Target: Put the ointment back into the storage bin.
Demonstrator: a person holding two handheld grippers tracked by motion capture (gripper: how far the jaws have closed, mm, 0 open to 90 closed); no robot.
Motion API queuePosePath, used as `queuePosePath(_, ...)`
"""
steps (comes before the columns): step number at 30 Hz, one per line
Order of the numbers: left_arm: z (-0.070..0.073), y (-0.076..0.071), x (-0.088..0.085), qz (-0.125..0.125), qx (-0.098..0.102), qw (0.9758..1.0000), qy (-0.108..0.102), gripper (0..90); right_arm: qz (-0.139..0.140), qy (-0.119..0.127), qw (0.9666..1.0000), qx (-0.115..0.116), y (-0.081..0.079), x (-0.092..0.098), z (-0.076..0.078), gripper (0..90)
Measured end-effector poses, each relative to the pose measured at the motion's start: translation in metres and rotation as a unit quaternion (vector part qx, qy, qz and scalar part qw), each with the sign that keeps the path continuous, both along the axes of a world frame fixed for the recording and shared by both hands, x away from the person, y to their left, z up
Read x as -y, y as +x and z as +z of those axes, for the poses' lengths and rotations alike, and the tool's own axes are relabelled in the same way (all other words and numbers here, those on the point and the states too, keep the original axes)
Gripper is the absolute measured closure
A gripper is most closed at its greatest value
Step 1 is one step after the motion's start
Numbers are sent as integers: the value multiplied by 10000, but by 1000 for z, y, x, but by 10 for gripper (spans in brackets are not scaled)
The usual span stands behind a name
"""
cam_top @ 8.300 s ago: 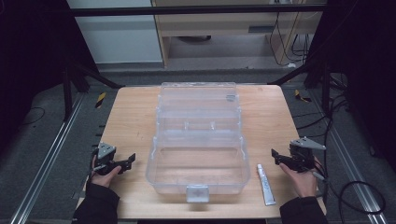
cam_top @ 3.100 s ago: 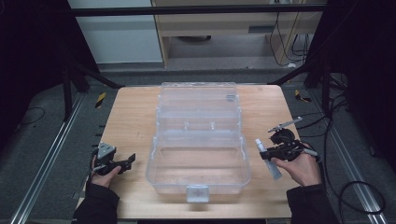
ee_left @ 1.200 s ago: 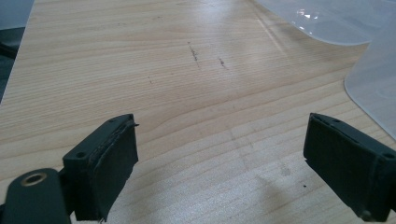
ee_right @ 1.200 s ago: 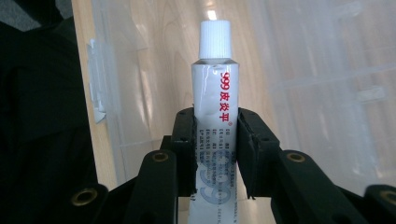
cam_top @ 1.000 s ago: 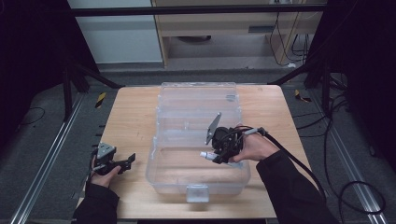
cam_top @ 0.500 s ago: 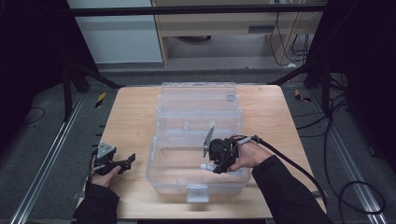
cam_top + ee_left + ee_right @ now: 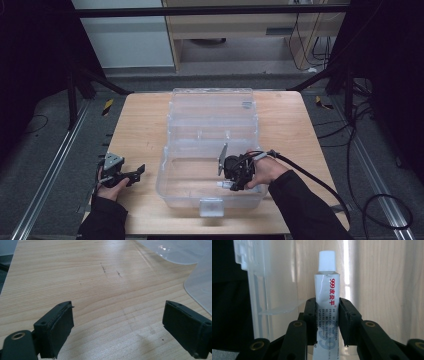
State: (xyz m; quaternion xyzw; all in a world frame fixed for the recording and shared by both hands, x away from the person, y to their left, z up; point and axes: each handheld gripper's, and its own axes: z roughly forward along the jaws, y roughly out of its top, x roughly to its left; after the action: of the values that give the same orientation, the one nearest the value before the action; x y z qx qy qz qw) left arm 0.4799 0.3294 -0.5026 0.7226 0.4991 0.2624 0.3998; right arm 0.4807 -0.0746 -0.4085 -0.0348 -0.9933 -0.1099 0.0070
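The right hand-held gripper is pinching a small white ointment tube with red lettering and a ribbed white cap, its two black jaws pressed against the tube's flat sides near the middle. That mid-body grip leaves the cap end jutting well beyond the jaw tips, so I judge the tube is being held this way to go into the box cap first and lie flat once let go. Below and around this hand-held gripper sits the open clear plastic storage box, its lid thrown back away from the person to leave the tray free; the tube hangs inside the near compartment, close to the front wall, though I cannot tell whether it touches the floor of the box.

The left hand-held gripper rests on the pale wooden surface, jaws spread wide with nothing between them, the box just beside it. It looks parked there to stay clear of the work.
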Motion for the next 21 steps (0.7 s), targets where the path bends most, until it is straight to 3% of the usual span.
queuePosePath(21,0,0,0,-6,3,10000,12,93,71,-76,9999,14,2,0,-29,694)
